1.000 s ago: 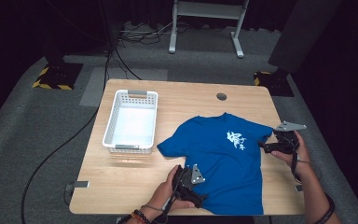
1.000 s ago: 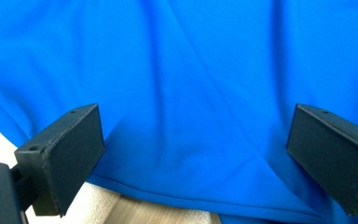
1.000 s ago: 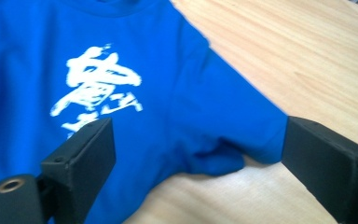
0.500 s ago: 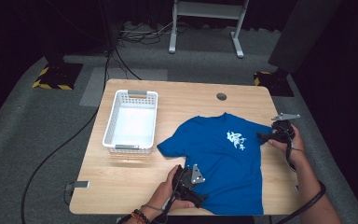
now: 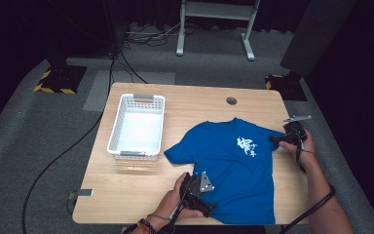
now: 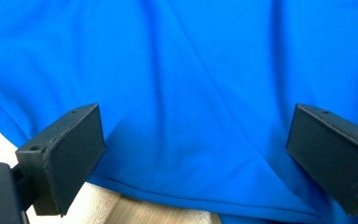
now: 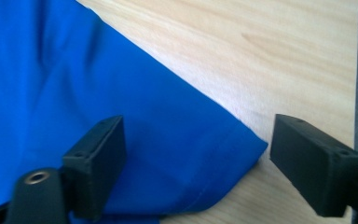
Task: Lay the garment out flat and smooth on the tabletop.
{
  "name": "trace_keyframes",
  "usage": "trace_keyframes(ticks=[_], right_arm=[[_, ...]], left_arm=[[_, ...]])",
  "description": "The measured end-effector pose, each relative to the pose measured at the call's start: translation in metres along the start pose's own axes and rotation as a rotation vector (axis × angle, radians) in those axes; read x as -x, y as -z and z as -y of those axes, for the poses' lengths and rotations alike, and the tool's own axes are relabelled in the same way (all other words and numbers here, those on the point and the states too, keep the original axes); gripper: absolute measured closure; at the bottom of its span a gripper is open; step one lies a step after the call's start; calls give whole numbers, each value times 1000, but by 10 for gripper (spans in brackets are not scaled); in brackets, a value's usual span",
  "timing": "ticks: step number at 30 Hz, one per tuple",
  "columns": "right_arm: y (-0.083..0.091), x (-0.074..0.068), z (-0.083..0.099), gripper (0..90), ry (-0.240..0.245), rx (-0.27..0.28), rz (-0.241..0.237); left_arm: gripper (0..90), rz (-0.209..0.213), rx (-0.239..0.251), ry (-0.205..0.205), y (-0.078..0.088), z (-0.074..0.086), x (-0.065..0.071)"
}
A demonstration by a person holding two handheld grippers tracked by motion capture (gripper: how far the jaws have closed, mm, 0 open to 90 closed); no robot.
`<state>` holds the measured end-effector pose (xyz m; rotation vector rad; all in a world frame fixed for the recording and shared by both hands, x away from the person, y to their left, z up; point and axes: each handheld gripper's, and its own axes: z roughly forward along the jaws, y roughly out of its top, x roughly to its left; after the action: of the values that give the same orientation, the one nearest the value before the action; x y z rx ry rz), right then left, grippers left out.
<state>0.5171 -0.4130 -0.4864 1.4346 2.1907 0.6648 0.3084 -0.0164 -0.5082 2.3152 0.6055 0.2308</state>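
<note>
A blue T-shirt lies spread flat and face up on the wooden table, with its white print showing, its collar pointing away from the person and its hem at the near edge. That layout suits folding: every edge and sleeve can be reached without lifting the cloth. Just beside the T-shirt's left sleeve stands an empty white basket, probably where the folded shirt will go. The left gripper rests at the T-shirt's near left side by the hem, its jaws wide apart with cloth lying between them but not pinched; in the left gripper view the hem runs just under the pads, so this hand seems to be waiting to take hold. The right gripper has come to the T-shirt's right sleeve, and its jaws have just been closing a little. They stand apart on either side of the sleeve's corner, not yet pressing it, likely lined up to lift and fold that sleeve inward.
</note>
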Motion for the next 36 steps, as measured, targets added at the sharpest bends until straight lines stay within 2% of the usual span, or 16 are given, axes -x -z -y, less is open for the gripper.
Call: trace_keyframes(ticks=[2,4,6,8,11,16,20,24,31,36], right_arm=[[-1,4,3,229,-38,9,-26],[-1,6,6,314,-53,22,-76],[0,7,7,379,-49,32,-85],[3,8,8,523,-43,39,-95],[5,10,8,682,-40,31,-111],[6,8,7,833,-22,19,-122],[7,0,4,862,12,15,-104],[15,-5,0,862,22,42,-85],[32,-24,-8,865,96,75,-36],[43,-35,-11,866,122,108,-61]], left_arm=[[41,0,0,0,0,0,0],[41,0,1,1,0,0,0],[41,0,0,0,0,0,0],[41,0,0,0,0,0,0],[41,0,0,0,0,0,0],[41,0,0,0,0,0,0],[41,0,0,1,0,0,0],[41,0,0,1,0,0,0],[41,0,0,1,0,0,0],[41,1,0,0,0,0,0]])
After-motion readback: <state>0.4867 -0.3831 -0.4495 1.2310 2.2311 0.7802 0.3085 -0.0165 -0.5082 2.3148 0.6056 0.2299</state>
